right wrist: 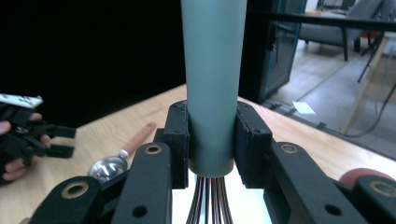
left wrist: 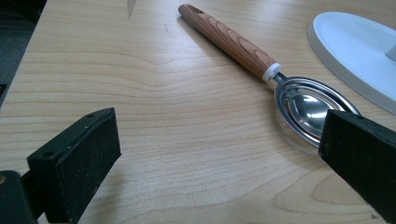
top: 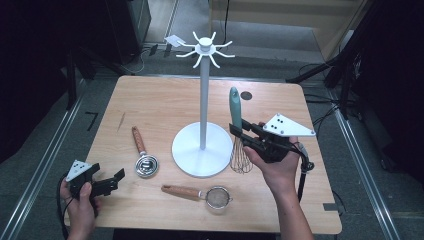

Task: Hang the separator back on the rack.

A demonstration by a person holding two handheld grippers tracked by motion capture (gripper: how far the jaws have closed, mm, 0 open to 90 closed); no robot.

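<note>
Gripping the whisk by the lower end of its teal handle, the right gripper has both pads pressed on it — wire loops hanging down just right of the white stand's base; the whisk stands upright, right of centre on the table; at the near left, the left gripper rests with jaws wide apart and nothing between them — the measuring spoon lies just beyond it.

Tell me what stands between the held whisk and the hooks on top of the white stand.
Nothing visible. The right hand-held gripper grips the whisk upright beside the white stand's pole; the hooks hang bare above, open air between.
</note>
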